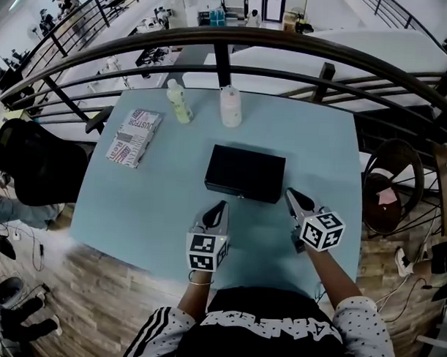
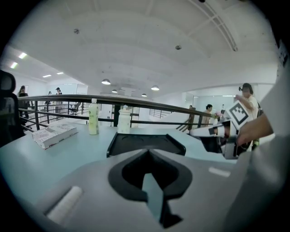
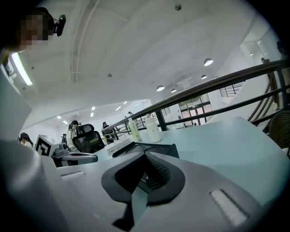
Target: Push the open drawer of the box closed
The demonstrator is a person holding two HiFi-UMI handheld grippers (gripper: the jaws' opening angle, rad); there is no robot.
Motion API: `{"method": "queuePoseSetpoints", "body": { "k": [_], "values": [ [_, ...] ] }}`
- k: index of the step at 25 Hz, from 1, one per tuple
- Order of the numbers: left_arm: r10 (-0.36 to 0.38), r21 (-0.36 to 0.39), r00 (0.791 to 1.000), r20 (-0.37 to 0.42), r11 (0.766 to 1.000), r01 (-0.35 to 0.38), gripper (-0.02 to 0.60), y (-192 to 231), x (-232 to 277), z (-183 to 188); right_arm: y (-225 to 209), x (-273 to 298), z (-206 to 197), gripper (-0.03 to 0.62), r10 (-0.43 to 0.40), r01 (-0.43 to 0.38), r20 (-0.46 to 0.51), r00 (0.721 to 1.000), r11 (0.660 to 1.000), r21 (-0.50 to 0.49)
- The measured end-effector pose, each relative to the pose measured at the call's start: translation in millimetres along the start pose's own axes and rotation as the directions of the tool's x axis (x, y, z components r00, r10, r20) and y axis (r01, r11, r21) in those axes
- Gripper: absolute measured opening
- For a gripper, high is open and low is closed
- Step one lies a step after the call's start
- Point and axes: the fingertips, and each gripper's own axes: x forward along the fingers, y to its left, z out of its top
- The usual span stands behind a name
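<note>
– pale blue bench [image 1: 134, 207] beside a railing [image 1: 222, 63]. where's the box?
– black box [image 1: 245, 173] mid-bench, its drawer seemingly flush — hard to tell from above.
– and the jaws?
– left gripper [image 1: 222, 205] and right gripper [image 1: 289, 191] have jaws pressed together, empty, tips close to the box's near edge.

Overhead, two table-level views, all facing box [image 1: 245, 173]
</note>
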Motion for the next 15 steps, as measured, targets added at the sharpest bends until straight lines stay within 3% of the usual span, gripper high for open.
{"method": "queuePoseSetpoints", "body": {
  "k": [5, 15],
  "values": [
    [-0.009, 0.019, 0.999, 0.041, 1.000, 0.008, 0.000, -4, -4, 16, 11, -13, 14, -0.003, 0.023, -0.022, 0.052, 0.998, 1.000, -0.017],
    [-0.021, 0.033, 0.998, 0.052, 0.999, 0.019, 0.000, -11, -9, 22, 28, -22, 16, -0.003, 0.044, -0.042, 0.034, 0.998, 0.996, -0.074]
  ]
}}
